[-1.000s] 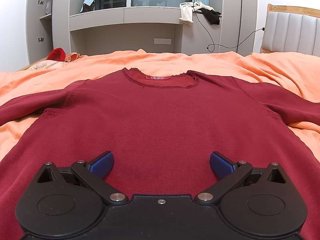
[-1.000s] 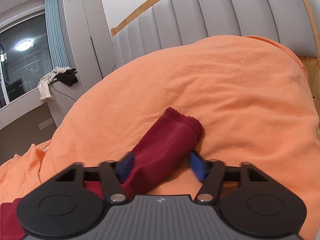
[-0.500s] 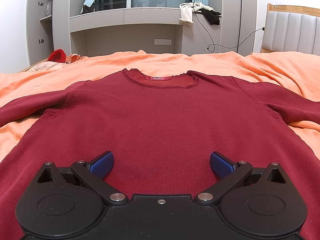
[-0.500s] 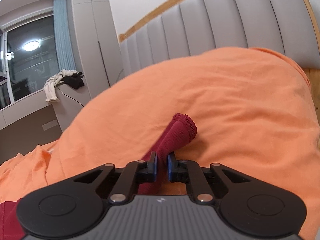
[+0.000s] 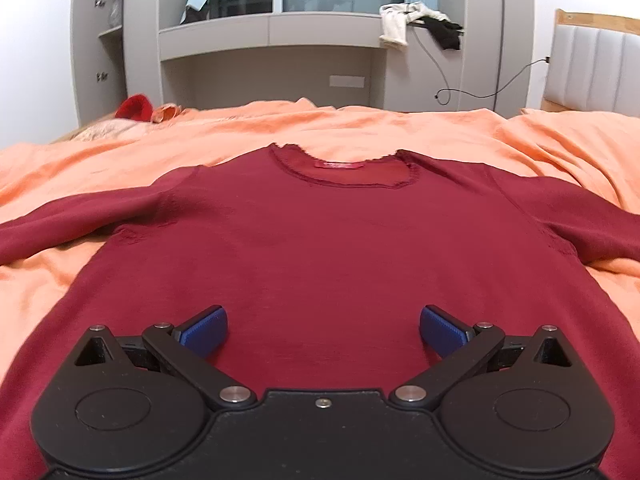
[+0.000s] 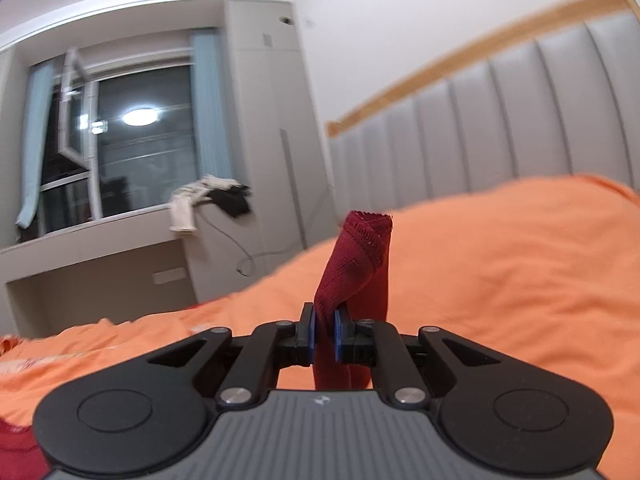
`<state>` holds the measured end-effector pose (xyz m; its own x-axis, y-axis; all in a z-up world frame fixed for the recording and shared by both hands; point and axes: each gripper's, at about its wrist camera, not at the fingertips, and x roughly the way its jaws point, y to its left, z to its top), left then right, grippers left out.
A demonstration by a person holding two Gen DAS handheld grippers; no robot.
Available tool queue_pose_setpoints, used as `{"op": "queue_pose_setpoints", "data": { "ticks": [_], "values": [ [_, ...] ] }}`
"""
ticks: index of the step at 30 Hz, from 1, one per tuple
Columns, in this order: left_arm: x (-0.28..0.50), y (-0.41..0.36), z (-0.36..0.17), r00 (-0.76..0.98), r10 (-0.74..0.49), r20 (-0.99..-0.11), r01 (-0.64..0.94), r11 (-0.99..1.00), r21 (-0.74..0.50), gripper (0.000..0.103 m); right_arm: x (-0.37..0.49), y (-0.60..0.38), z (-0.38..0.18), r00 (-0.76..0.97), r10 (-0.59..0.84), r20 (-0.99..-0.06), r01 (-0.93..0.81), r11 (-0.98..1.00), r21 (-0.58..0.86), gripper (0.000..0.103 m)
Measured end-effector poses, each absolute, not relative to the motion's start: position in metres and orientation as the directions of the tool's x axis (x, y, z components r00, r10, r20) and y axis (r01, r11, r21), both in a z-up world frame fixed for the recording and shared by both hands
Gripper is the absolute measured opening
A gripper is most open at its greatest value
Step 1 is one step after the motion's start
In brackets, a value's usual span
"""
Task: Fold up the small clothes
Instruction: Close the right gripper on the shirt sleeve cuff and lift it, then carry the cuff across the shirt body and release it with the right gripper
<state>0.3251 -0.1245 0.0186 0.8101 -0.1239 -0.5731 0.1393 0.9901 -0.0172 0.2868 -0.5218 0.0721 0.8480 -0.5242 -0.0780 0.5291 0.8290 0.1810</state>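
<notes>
A dark red long-sleeved knit top (image 5: 320, 248) lies flat on the orange bedspread (image 5: 360, 128), neckline away from me, both sleeves spread sideways. My left gripper (image 5: 323, 330) is open and empty, hovering over the top's lower body. My right gripper (image 6: 324, 336) is shut on the right sleeve (image 6: 356, 264) near its cuff and holds it lifted off the bedspread (image 6: 500, 264), the lace-edged cuff pointing up.
A grey padded headboard (image 6: 500, 132) stands to the right. A grey desk and shelf unit (image 5: 272, 64) with clothes (image 5: 416, 20) draped on it stands behind the bed. A red item (image 5: 134, 106) lies at the far left edge.
My right gripper closed on the sleeve and has lifted it up off the bedspread. My left gripper stays open, raised and pulled back slightly over the top.
</notes>
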Motion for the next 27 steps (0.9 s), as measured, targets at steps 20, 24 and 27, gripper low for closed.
{"op": "queue_pose_setpoints", "data": {
  "ticks": [20, 24, 27],
  "values": [
    [0.322, -0.034, 0.062, 0.855, -0.034, -0.517, -0.034, 0.992, -0.122, 0.102, 0.353, -0.333, 0.133, 0.995, -0.098, -0.017, 0.098, 0.995, -0.028, 0.010],
    [0.323, -0.013, 0.070, 0.867, 0.009, -0.499, -0.089, 0.987, -0.136, 0.102, 0.362, -0.287, 0.121, 0.998, 0.017, -0.062, -0.022, 0.997, -0.072, 0.009],
    [0.323, 0.007, 0.076, 0.873, 0.044, -0.485, -0.138, 0.977, -0.161, 0.102, 0.361, -0.252, 0.102, 0.990, 0.088, -0.107, -0.100, 0.988, -0.116, 0.009]
  ]
}}
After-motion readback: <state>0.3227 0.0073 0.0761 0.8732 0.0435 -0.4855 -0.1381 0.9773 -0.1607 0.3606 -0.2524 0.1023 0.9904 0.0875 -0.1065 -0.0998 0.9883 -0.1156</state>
